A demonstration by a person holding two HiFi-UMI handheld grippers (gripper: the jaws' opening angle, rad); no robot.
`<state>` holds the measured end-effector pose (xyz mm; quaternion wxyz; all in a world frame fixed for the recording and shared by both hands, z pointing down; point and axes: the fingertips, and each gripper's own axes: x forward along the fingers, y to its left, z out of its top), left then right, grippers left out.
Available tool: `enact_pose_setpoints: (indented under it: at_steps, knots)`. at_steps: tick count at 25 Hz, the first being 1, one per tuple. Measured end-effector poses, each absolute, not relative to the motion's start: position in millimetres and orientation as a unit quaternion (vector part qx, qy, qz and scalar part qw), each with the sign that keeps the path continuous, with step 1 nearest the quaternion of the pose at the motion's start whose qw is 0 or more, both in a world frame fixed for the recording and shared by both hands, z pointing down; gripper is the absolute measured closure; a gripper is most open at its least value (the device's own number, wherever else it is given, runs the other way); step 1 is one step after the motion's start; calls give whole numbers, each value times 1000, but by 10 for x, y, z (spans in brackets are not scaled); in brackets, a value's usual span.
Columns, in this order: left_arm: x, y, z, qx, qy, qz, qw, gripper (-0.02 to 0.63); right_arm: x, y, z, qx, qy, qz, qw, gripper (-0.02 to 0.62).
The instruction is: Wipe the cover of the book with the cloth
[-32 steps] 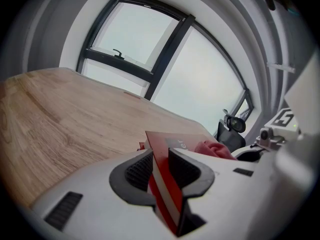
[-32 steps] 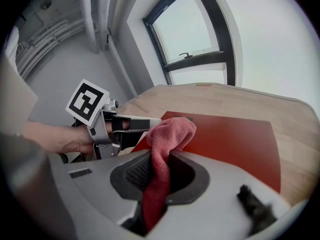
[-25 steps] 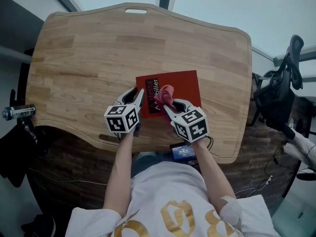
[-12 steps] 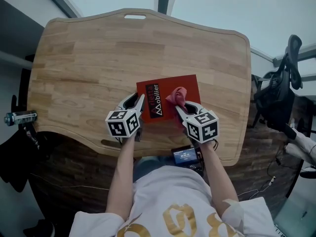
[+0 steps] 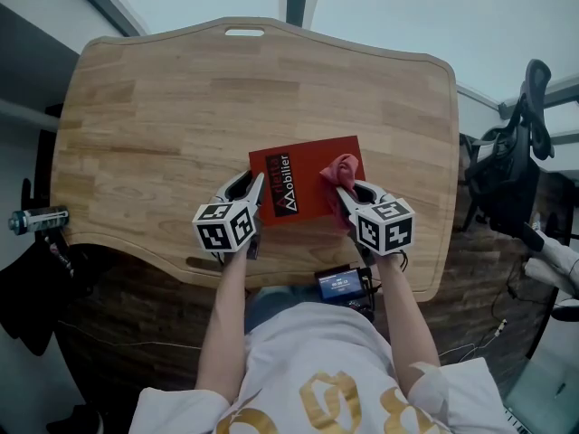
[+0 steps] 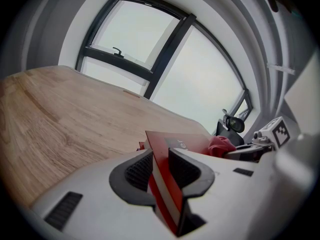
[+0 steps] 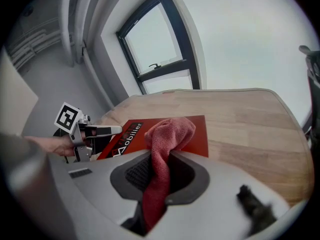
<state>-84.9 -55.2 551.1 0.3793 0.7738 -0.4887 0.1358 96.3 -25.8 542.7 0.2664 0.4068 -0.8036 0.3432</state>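
Near the front edge of the wooden table [image 5: 181, 107], the red book [image 5: 308, 163] lies cover up. Left gripper [image 5: 253, 184] is clamped on the book's left edge. Right gripper [image 5: 349, 191] pinches the pink cloth [image 5: 342, 168], which is touching the right side of the cover.

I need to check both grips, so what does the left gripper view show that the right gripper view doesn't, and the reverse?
Only the left gripper view: the left gripper shut on the edge of the thin red book, with the white page edge showing between the jaws.
Only the right gripper view: the right gripper shut on the pink-red terry cloth.
Both: the red cover, the cloth, the light wooden table, the window behind it, and the other gripper.
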Motion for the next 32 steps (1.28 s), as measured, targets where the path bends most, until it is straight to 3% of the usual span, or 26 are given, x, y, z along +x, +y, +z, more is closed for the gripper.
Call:
enact_pose_setpoints:
  at_steps: [32]
  knots:
    - [-848,-561,5515,767,-496,128,386,503,1220,-344,5438,442,-784,342,270,526]
